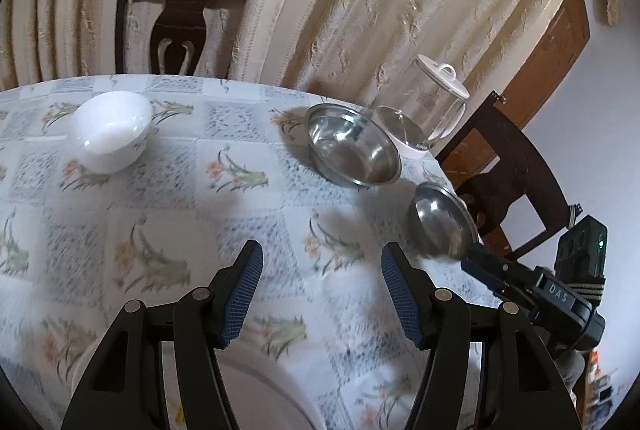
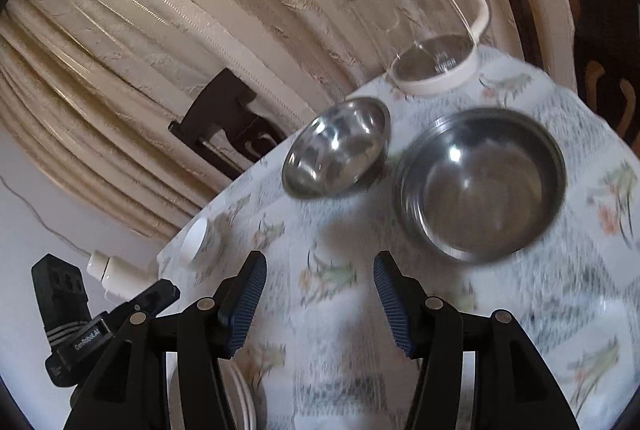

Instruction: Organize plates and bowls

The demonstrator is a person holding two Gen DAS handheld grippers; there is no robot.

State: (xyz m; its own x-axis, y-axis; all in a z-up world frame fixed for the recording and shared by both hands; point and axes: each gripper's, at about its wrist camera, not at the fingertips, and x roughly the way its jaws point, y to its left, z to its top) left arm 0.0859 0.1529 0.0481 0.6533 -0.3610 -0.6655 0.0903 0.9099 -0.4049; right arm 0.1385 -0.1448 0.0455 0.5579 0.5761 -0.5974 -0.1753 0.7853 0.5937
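Observation:
A white bowl (image 1: 112,130) stands at the far left of the flowered tablecloth (image 1: 168,190). One steel bowl (image 1: 352,146) sits beside a glass kettle, and a second steel bowl (image 1: 440,220) lies tilted near the table's right edge. My left gripper (image 1: 322,290) is open above the cloth with nothing between its fingers. In the right wrist view my right gripper (image 2: 320,290) is also open and empty, with the nearer steel bowl (image 2: 480,182) just ahead to its right and the farther steel bowl (image 2: 336,150) behind. A white plate rim (image 1: 260,386) shows below my left gripper.
A glass kettle (image 1: 424,110) with a white lid stands at the table's far edge. Dark wooden chairs (image 1: 180,14) stand behind and to the right, before cream curtains. A white tube-like object (image 2: 116,278) shows beyond the table edge in the right wrist view.

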